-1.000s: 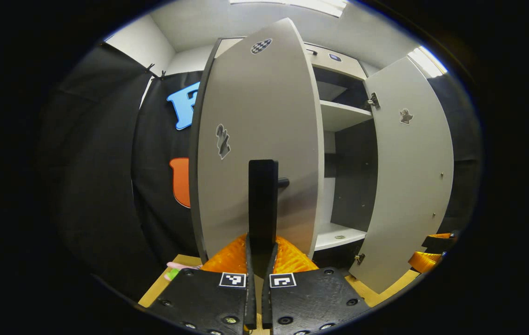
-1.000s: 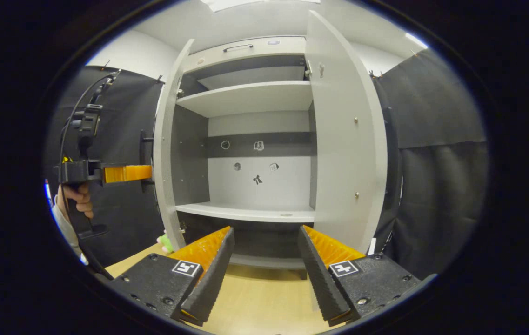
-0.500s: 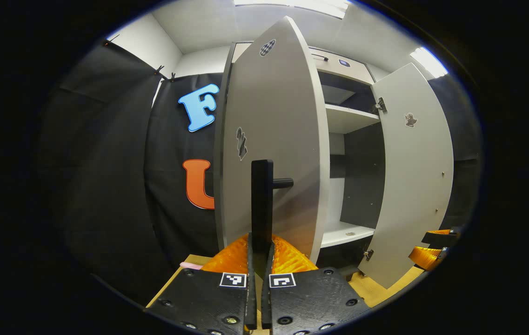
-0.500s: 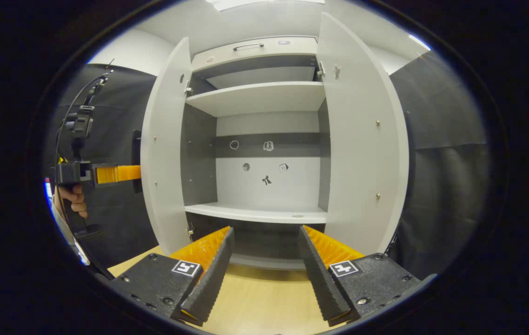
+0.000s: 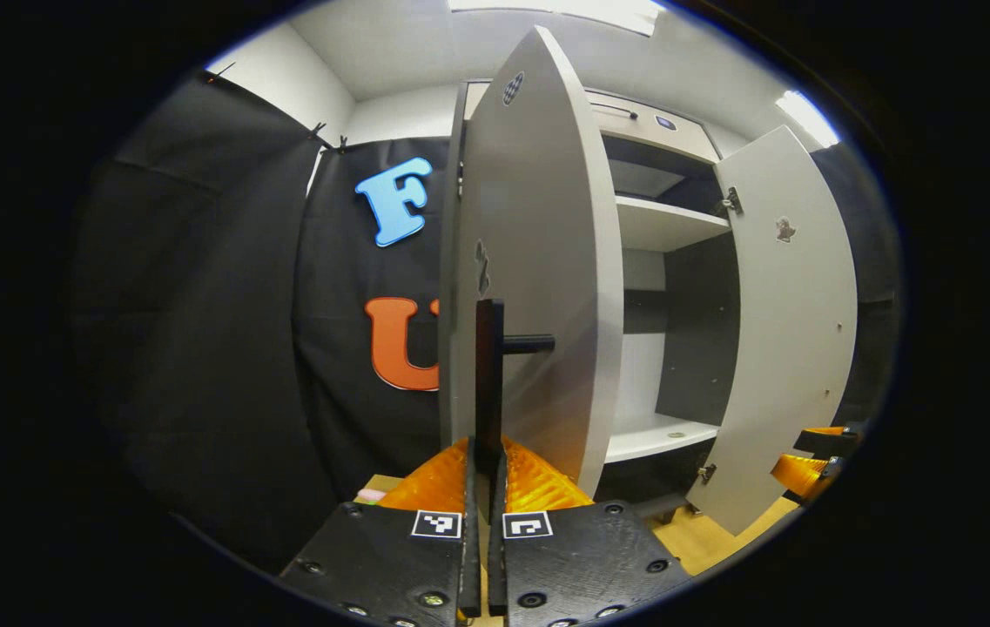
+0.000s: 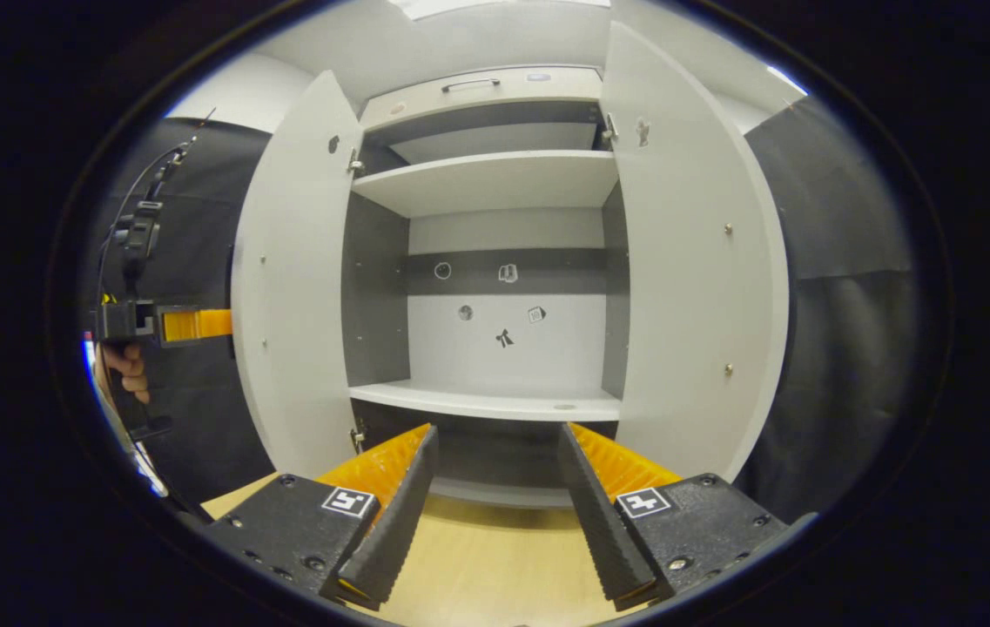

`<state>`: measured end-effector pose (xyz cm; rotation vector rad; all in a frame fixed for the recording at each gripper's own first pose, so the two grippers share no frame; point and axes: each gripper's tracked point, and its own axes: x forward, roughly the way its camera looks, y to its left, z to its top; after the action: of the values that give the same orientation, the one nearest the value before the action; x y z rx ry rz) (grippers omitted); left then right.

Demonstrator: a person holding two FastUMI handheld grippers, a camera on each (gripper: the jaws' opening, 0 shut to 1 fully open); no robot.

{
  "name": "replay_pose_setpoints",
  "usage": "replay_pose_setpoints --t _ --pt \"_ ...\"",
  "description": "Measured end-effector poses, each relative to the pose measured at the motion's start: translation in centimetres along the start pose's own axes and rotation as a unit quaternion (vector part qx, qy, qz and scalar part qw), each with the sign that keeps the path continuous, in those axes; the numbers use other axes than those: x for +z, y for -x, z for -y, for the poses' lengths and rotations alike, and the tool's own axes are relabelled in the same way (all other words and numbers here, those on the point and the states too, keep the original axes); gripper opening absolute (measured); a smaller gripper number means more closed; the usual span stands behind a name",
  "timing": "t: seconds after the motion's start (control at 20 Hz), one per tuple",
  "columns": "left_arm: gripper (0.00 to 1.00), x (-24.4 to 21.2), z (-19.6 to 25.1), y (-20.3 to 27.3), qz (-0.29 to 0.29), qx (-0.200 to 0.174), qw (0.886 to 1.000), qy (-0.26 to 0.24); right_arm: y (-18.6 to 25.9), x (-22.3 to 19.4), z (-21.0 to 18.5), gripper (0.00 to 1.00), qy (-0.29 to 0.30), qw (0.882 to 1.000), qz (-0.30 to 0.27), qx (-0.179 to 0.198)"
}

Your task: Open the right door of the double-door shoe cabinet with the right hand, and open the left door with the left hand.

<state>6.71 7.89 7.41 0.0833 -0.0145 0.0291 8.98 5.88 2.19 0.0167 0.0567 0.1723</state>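
The pale grey shoe cabinet [image 6: 486, 178] stands with both doors swung out. In the left gripper view the left door [image 5: 538, 261] is almost edge-on, and my left gripper [image 5: 484, 448] is shut on its upright black bar handle [image 5: 488, 366]. The right door [image 5: 795, 331] hangs wide open beyond it, with my right gripper [image 5: 812, 457] low at the far right edge. In the right gripper view the left door [image 6: 294, 287] and right door [image 6: 695, 261] frame the bare shelves. My right gripper [image 6: 496, 435] is open before the lower shelf [image 6: 486, 402], holding nothing. The left gripper [image 6: 216, 324] reaches behind the left door.
A hand [image 6: 122, 370] holds the left gripper's grip, with a cable rising above it. Small stickers [image 6: 505, 338] dot the cabinet's back panel. Light wooden floor [image 6: 477, 566] lies under the right gripper. Black cloth walls [image 5: 198, 331] close in on both sides.
The left door has swung further outward with my left gripper still shut on its handle. The right door stands slightly wider. The right gripper stays open.
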Motion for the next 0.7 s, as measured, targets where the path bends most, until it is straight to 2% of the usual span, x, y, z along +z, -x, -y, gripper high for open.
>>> replay_pose_setpoints --t 0.2,0.25,0.6,0.65,0.7 --pt "0.03 -0.1 -2.5 0.0 -0.002 0.023 1.0 -0.021 -0.4 -0.5 -0.4 0.87 0.002 1.0 -0.012 0.006" --pt "0.0 -0.1 -3.0 -0.2 0.001 0.024 0.999 -0.021 -0.4 -0.6 -0.5 0.87 0.003 1.0 -0.014 0.008" --pt "0.0 -0.1 -4.7 -0.2 0.006 0.0 1.0 -0.002 -0.7 -1.0 -0.6 0.87 0.005 1.0 -0.02 0.011" --pt "0.14 0.0 -5.0 -0.2 0.007 -0.008 1.0 -0.005 -0.7 -1.0 -0.5 0.87 0.005 1.0 -0.02 0.01" --pt "0.0 0.0 -5.2 -0.4 0.013 -0.014 1.0 -0.005 -0.7 -1.1 -0.5 0.87 0.005 1.0 -0.02 0.01"
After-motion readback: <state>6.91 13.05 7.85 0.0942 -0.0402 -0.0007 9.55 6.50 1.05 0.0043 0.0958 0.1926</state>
